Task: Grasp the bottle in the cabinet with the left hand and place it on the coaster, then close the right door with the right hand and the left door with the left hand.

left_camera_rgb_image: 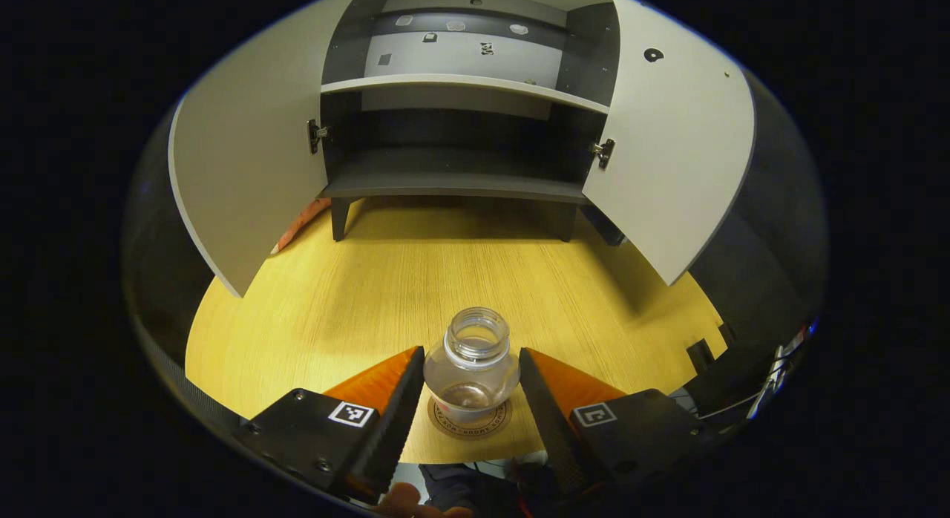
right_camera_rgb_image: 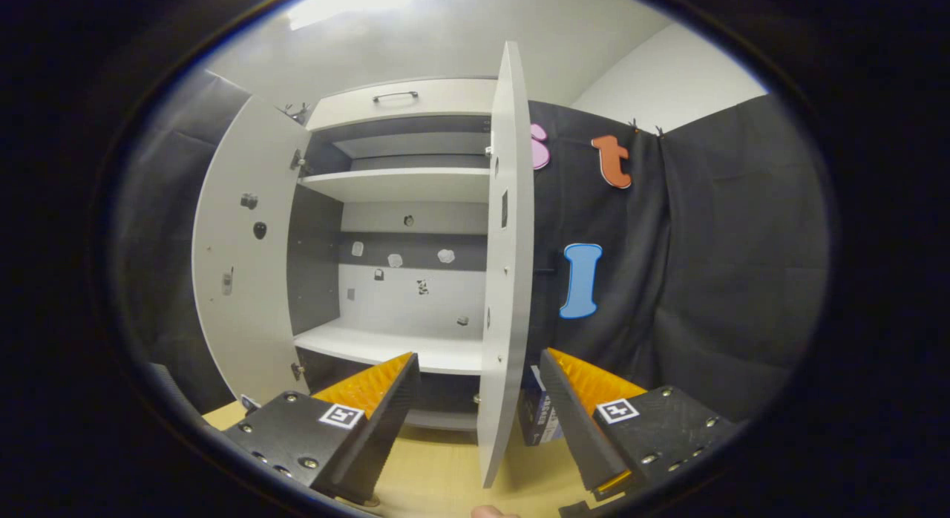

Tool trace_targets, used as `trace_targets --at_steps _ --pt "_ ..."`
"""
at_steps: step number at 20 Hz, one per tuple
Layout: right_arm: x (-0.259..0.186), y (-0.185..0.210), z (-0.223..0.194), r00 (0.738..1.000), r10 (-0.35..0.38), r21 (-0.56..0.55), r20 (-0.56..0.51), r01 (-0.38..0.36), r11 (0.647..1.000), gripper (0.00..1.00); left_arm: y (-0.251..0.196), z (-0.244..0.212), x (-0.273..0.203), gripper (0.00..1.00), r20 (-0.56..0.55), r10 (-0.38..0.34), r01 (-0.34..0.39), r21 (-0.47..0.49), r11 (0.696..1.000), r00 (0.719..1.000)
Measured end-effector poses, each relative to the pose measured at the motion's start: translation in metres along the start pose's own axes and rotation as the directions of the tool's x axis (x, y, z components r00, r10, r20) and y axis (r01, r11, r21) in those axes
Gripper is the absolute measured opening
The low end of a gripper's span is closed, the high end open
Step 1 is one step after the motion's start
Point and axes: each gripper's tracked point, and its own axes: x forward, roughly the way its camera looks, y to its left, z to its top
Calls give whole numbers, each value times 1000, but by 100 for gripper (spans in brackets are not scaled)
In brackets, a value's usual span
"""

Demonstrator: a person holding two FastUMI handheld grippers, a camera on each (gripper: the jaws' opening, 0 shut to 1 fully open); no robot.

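Observation:
A clear, capless bottle [left_camera_rgb_image: 475, 362] stands upright on a round brown coaster [left_camera_rgb_image: 469, 423] at the near edge of the wooden table [left_camera_rgb_image: 415, 280]. My left gripper [left_camera_rgb_image: 471, 349] is shut on it, one orange-backed finger against each side. Beyond it the cabinet [left_camera_rgb_image: 453, 180] has both doors swung wide: the left door [left_camera_rgb_image: 245, 176] and the right door [left_camera_rgb_image: 672, 154]. In the right gripper view, my right gripper [right_camera_rgb_image: 479, 358] is open and holds nothing. The right door [right_camera_rgb_image: 505, 280] stands edge-on ahead of it, in line with the gap between its fingers, and the left door [right_camera_rgb_image: 241, 280] is farther left.
The cabinet shelves [right_camera_rgb_image: 401, 184] hold nothing big. A small blue box [right_camera_rgb_image: 538, 418] sits on the table behind the right door. A black item [left_camera_rgb_image: 701, 352] lies at the table's right edge, and an orange shape [left_camera_rgb_image: 300, 223] shows under the left door.

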Motion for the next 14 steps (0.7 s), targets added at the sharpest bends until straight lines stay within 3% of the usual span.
trace_targets --at_steps 3,5,14 --pt "-1 2 0 1000 3 -1 2 -3 1000 98 3 -9 -2 84 -30 9 -9 -5 1000 999" --pt "-2 3 -1 1000 6 -1 2 -6 1000 98 7 -8 -2 93 -28 24 -24 3 1000 999" --pt "-2 7 1 1000 15 -2 9 -15 1000 98 -7 28 -25 93 57 -11 10 9 1000 998"
